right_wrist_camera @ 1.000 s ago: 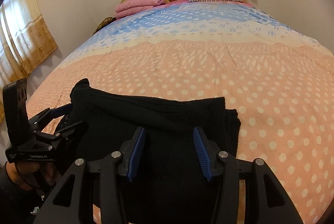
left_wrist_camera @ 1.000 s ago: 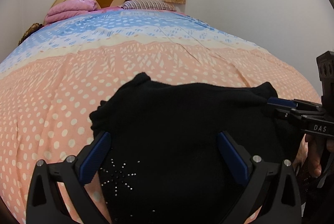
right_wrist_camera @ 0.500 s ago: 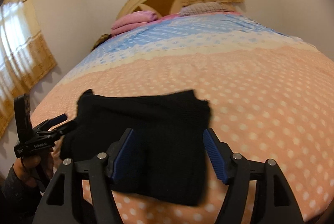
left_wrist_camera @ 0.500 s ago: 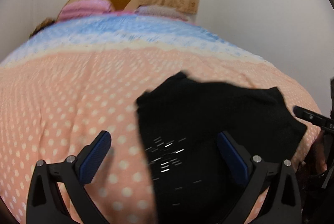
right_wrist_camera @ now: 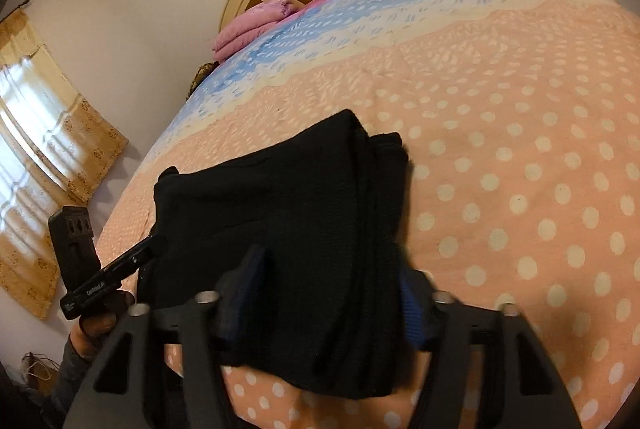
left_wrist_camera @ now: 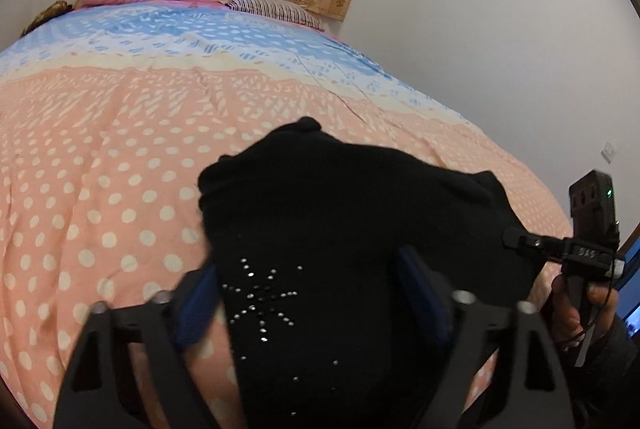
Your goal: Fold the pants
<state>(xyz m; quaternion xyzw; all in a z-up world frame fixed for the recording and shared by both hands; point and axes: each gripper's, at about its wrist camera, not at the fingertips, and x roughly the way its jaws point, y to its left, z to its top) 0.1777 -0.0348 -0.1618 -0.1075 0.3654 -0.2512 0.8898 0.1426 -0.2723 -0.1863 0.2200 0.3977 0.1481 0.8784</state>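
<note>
One wide bed (left_wrist_camera: 100, 157) carries the black pants (left_wrist_camera: 340, 229), folded into a thick bundle near its foot. They look soft, limp and light; best gripped at the layered edges. Both grippers, left gripper (left_wrist_camera: 310, 289) and right gripper (right_wrist_camera: 332, 293), have fingers spread apart, straddling the cloth.

The black pants (left_wrist_camera: 352, 253) drape over the left gripper (left_wrist_camera: 316, 293), hiding its right finger's pad, and run off the bottom edge. In the right wrist view they cover most of the right gripper (right_wrist_camera: 332, 293) (fingers motion-blurred), so neither gripper's hold can be judged.
</note>
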